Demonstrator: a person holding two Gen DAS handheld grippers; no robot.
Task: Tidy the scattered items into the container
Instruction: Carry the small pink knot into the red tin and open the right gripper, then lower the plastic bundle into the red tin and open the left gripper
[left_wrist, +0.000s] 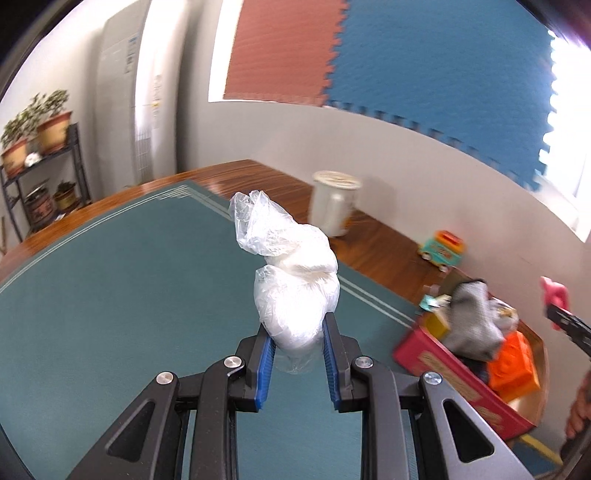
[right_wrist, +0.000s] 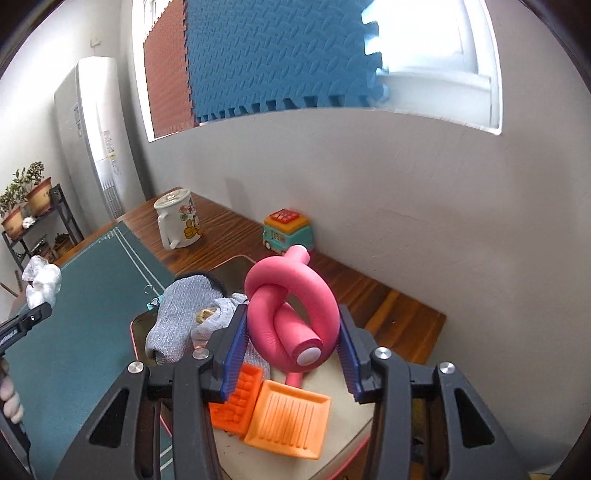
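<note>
Box (right_wrist: 142, 332) sits at the edge of the green mat (right_wrist: 85, 314), near the wall – grey cloth (right_wrist: 177, 314), orange brick (right_wrist: 236, 398) and orange tray (right_wrist: 288, 421) already in it. Right gripper (right_wrist: 291, 336) clamps a knotted pink foam tube (right_wrist: 295, 302) above the box, pads tight on both sides. Left gripper (left_wrist: 297, 347) closed on a white plastic-wrapped bundle (left_wrist: 295, 295), held over the mat, left of the box. Mug (right_wrist: 177, 221) and toy bus (right_wrist: 290, 230) on the wooden table (right_wrist: 369, 295).
</note>
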